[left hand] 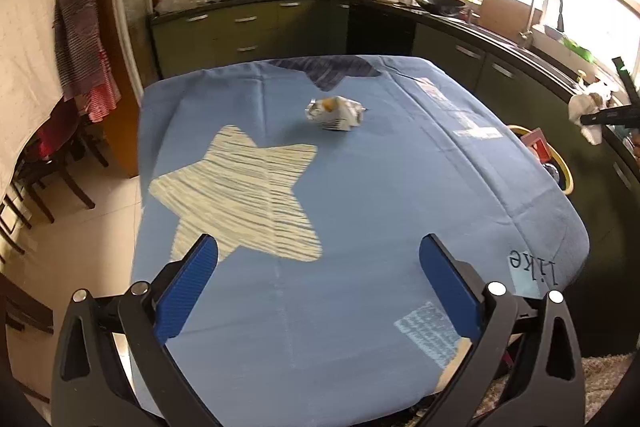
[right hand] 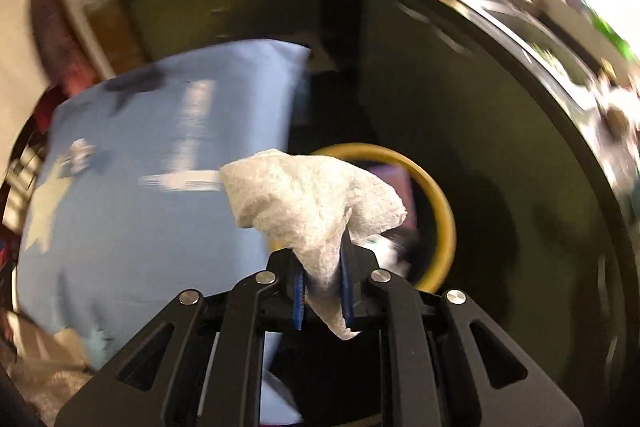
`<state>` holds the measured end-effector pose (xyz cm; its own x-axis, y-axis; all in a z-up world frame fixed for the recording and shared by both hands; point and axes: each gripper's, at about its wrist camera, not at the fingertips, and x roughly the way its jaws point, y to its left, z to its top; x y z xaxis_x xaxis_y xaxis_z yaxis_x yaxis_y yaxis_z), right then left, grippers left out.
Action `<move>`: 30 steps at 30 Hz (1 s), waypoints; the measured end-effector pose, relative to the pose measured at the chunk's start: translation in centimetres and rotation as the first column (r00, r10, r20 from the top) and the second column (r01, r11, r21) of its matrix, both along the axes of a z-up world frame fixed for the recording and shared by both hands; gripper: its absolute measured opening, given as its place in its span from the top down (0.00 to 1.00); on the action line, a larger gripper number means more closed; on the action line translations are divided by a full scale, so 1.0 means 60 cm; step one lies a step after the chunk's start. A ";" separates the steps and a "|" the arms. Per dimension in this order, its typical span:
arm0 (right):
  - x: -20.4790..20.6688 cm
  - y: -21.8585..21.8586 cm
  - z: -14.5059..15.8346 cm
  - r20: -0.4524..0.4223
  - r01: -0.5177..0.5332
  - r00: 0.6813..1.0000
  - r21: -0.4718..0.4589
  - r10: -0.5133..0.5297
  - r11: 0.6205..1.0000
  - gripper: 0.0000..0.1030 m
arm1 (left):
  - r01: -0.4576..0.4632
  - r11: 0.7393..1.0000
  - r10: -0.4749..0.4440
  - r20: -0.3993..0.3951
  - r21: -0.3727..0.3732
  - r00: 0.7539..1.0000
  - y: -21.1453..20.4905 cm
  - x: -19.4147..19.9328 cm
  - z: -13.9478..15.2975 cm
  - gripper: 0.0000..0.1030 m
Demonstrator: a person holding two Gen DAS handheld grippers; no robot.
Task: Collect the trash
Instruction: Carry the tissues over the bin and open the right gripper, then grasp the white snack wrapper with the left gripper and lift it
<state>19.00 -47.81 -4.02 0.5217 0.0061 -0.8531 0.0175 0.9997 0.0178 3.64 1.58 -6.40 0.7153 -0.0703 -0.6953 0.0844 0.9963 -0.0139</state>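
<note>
While your right gripper (right hand: 322, 281) pinches the crumpled white tissue (right hand: 308, 199) between its blue pads, that wad hangs just short of the yellow-rimmed bin (right hand: 442, 211), off the edge of the blue tablecloth (right hand: 132, 211). I'd call it mid-transfer: one piece lifted, not yet dropped. The bin already holds some items, so part of the job looks done.

One crumpled wrapper (left hand: 334, 113) is left on the tablecloth, lying past the pale star print, well apart from the bin. Your left gripper (left hand: 318, 271) hovers wide and empty at the near end of the tablecloth, aimed towards that wrapper; likely the next pick.

Hard to read: the right wrist view is heavily motion-blurred, so the bin contents are just a purplish box shape and smears. The tissue blocks the near rim. In the left view only a slice of the bin shows past the tablecloth edge. Can't tell if trash sits on the floor beyond.
</note>
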 end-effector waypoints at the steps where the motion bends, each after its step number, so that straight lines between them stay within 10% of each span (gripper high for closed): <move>1: 0.008 -0.014 -0.013 -0.012 0.019 1.000 -0.003 -0.020 1.000 0.86 | 0.007 1.000 -0.007 -0.003 0.007 1.000 -0.006 0.001 -0.001 0.07; 11: 0.072 -0.094 -0.118 -0.107 0.148 0.984 0.051 -0.142 0.988 0.44 | 0.026 0.999 -0.025 -0.023 0.038 0.999 -0.028 0.018 0.001 0.07; 30: -0.081 0.098 -0.004 0.118 -0.195 0.978 0.223 0.172 0.955 0.38 | 0.120 0.992 -0.118 -0.038 0.049 0.992 -0.067 0.226 0.015 0.07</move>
<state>14.15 -41.92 -4.29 0.5724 0.3012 -0.7626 -0.1787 0.9536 0.2424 17.20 -2.45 -5.51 0.6790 -0.1170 -0.7247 0.2030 0.9786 0.0322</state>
